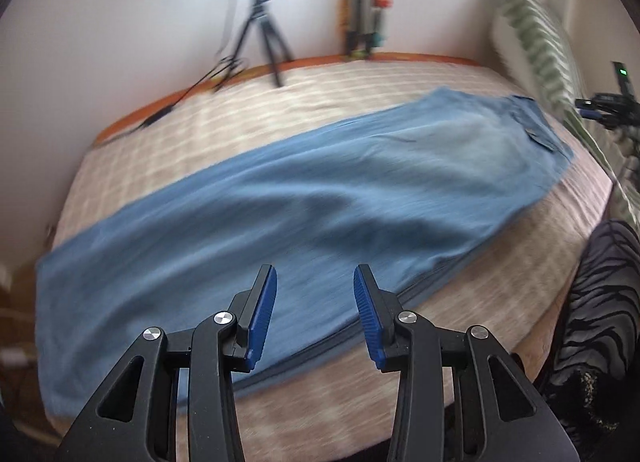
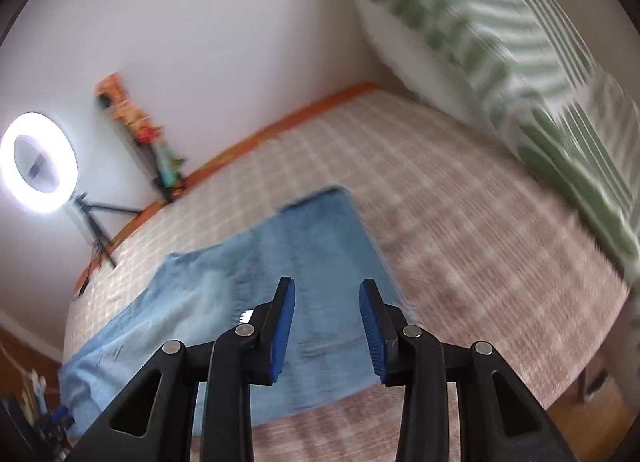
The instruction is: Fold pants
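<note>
Blue pants (image 1: 304, 205) lie lengthwise across a bed (image 1: 360, 394), folded leg on leg, waistband at the far right. My left gripper (image 1: 315, 274) hovers above the near edge of the legs, open, nothing between its blue pads (image 1: 262, 322). In the right wrist view the pants (image 2: 248, 274) stretch from the waist end near the middle down to the lower left. My right gripper (image 2: 327, 286) hangs open above the waist end, with its pads (image 2: 374, 332) apart from the cloth. Both views are motion-blurred.
A ring light on a tripod (image 1: 260, 21) stands at the bed's far edge by the wall. A green-striped pillow (image 2: 500, 61) leans at the head of the bed. A person's striped trouser leg (image 1: 600, 302) is at the near right. The bedcover (image 2: 480, 262) spreads right of the pants.
</note>
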### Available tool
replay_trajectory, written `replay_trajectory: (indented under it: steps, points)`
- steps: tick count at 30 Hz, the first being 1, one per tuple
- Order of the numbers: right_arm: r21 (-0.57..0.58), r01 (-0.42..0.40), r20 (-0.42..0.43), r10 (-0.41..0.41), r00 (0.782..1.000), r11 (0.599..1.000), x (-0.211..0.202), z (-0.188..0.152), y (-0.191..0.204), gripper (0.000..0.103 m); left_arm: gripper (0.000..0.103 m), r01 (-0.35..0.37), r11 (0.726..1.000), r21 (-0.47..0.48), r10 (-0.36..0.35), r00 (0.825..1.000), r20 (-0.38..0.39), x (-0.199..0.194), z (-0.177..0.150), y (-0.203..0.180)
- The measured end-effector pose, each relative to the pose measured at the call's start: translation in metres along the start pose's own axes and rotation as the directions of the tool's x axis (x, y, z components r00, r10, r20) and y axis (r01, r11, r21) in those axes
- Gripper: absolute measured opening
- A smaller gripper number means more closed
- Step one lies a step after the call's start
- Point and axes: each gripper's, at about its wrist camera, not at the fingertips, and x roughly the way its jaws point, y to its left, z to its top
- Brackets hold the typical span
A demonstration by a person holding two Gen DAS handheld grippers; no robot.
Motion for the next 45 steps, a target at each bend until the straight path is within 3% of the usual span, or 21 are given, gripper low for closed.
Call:
replay_trajectory:
  steps: [4, 9, 16, 19, 21, 25, 31, 34, 40, 44, 45]
  points:
    - [-0.158, -0.093, -0.004, 0.093, 0.996, 0.983, -0.004, 0.006, 0.054, 0.041, 0.039, -0.015, 0.996, -0.083, 0.013, 1.000, -0.020, 0.000, -0.014, 0.022]
    - [-0.381, -0.197, -0.050, 0.193, 0.980, 0.903, 0.007, 0.006, 0.137, 0.043, 0.041, -0.015, 0.989, -0.145, 0.010, 0.999, -0.036, -0.001, -0.025, 0.035]
    - [-0.602, -0.354, -0.205, 0.290, 0.935, 0.716, 0.047, -0.010, 0.247, 0.048, 0.042, -0.016, 0.980, -0.198, 0.006, 0.999, -0.049, 0.004, -0.033, 0.045]
    - [-0.652, -0.430, -0.292, 0.317, 0.903, 0.625, 0.072, -0.024, 0.292, 0.048, 0.044, -0.035, 0.974, -0.223, 0.020, 0.998, -0.067, 0.008, -0.035, 0.053]
    - [-0.689, -0.453, -0.334, 0.306, 0.891, 0.566, 0.085, -0.036, 0.319, 0.047, 0.044, -0.043, 0.969, -0.241, 0.025, 0.997, -0.077, 0.009, -0.037, 0.059]
    - [-0.758, -0.509, -0.440, 0.257, 0.861, 0.408, 0.122, -0.070, 0.373, 0.040, 0.044, -0.045, 0.956, -0.289, 0.020, 0.996, -0.088, 0.009, -0.041, 0.073]
    - [-0.783, -0.573, -0.552, 0.155, 0.819, 0.242, 0.174, -0.109, 0.415, 0.039, 0.044, -0.066, 0.943, -0.326, 0.031, 0.993, -0.112, 0.012, -0.049, 0.090]
    - [-0.780, -0.594, -0.580, 0.131, 0.804, 0.197, 0.190, -0.117, 0.426, 0.039, 0.044, -0.074, 0.935, -0.347, 0.031, 0.991, -0.128, 0.017, -0.053, 0.098]
    - [-0.784, -0.604, -0.601, 0.063, 0.796, 0.144, 0.215, -0.127, 0.436, 0.039, 0.044, -0.068, 0.927, -0.369, 0.018, 0.990, -0.137, 0.022, -0.057, 0.103]
    - [-0.773, -0.618, -0.617, 0.058, 0.785, 0.143, 0.221, -0.126, 0.442, 0.038, 0.046, -0.066, 0.929, -0.365, 0.017, 0.991, -0.136, 0.024, -0.058, 0.103]
    - [-0.773, -0.618, -0.617, 0.058, 0.785, 0.145, 0.222, -0.127, 0.443, 0.032, 0.047, -0.062, 0.929, -0.364, 0.014, 0.991, -0.134, 0.024, -0.058, 0.103]
